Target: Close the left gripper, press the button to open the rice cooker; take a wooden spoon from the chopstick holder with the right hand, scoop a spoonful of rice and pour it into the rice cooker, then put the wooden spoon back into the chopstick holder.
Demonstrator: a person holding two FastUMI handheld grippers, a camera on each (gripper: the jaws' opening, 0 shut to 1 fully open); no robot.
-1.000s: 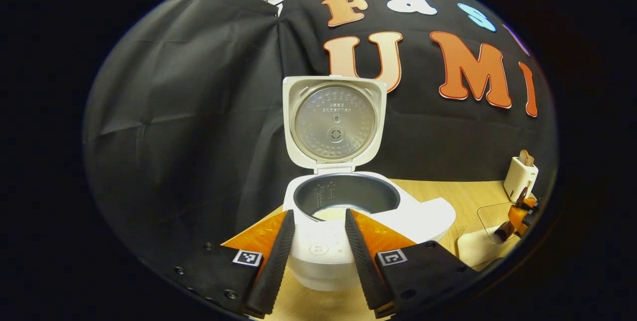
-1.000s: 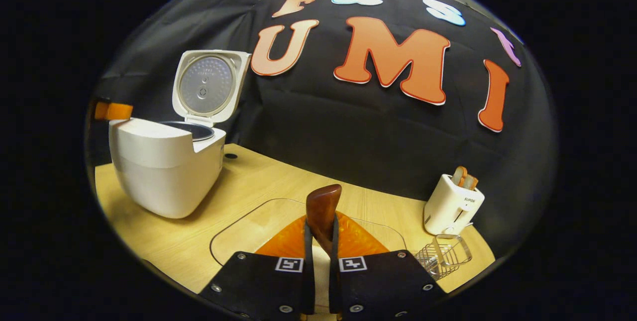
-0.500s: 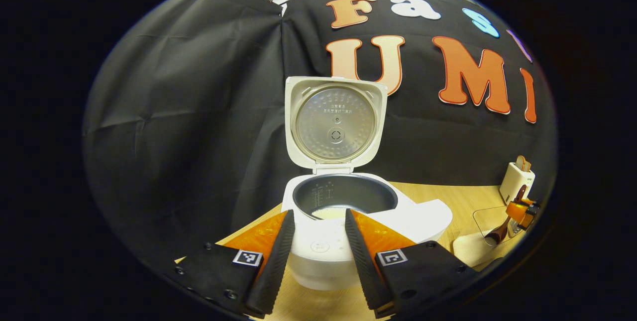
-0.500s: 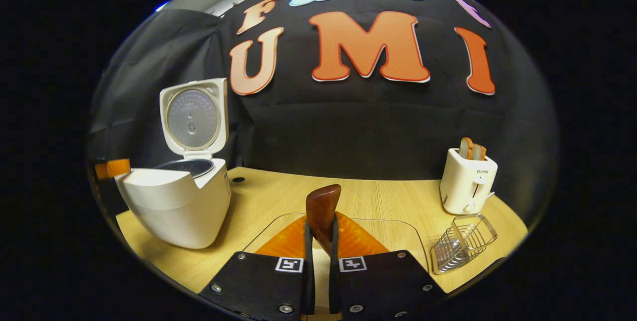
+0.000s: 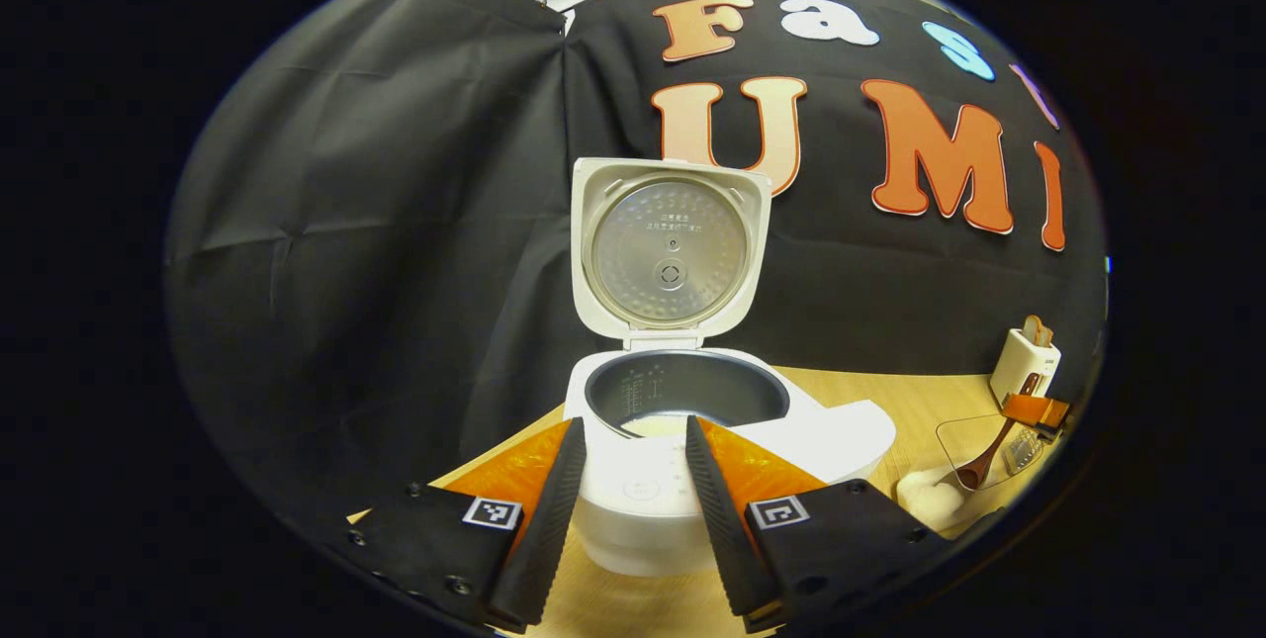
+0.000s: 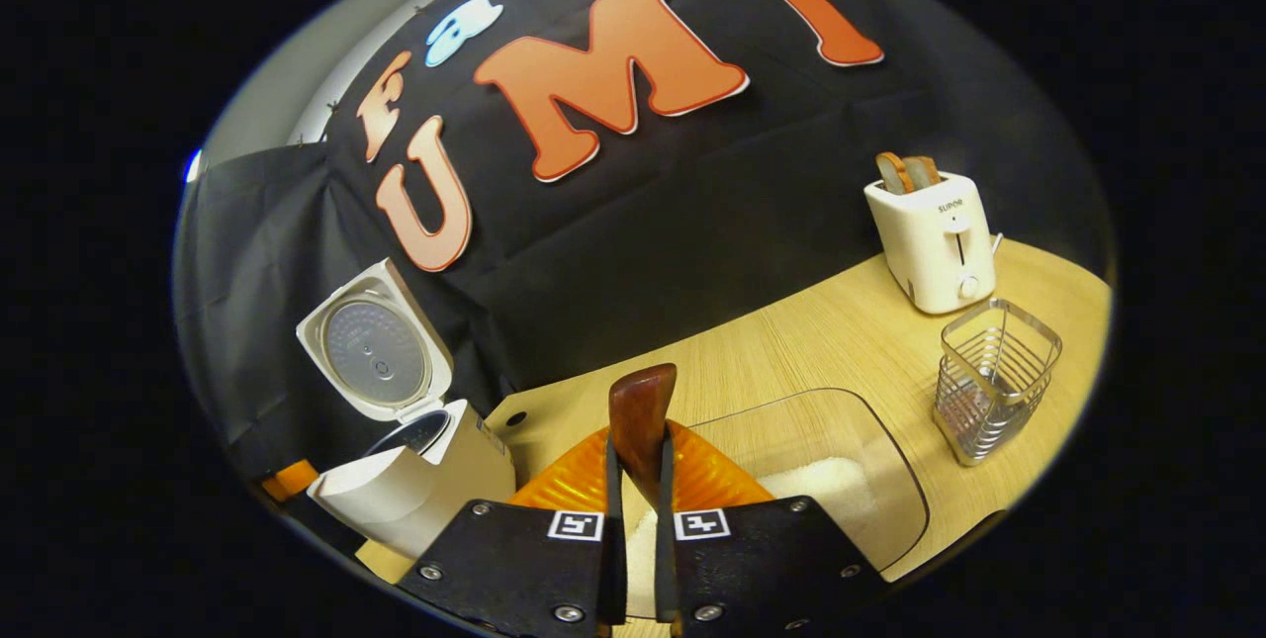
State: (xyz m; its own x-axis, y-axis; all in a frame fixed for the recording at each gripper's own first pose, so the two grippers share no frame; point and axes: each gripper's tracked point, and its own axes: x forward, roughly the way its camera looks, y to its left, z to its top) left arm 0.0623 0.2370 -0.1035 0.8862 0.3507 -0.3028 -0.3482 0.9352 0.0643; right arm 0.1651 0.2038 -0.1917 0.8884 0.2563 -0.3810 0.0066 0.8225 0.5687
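Right gripper view: my right gripper (image 6: 633, 519), at the bottom centre, is clenched on the dark, glossy handle of the wooden spoon (image 6: 641, 420), which rises between its ribbed orange fingers (image 6: 569, 480). Just beyond lies a clear, round-cornered glass tray (image 6: 890, 460) holding a low heap of white rice (image 6: 821, 485). At the right stands the wire chopstick holder (image 6: 994, 381), an open metal basket, with a white toaster (image 6: 935, 237) holding two slices behind it. The rice cooker (image 6: 415, 490) sits at the lower left, lid raised. Compared with half a second ago, this view has rolled, so the wooden table (image 6: 791, 341) now slopes upward to the right.

Left gripper view: my left gripper (image 5: 633, 509), at the bottom centre, is released, its fingers apart on either side of the cooker's white front. The dark inner pot (image 5: 687, 396) shows a pale layer at its bottom. At the far right the spoon's bowl (image 5: 967, 475) now dips toward the rice heap.
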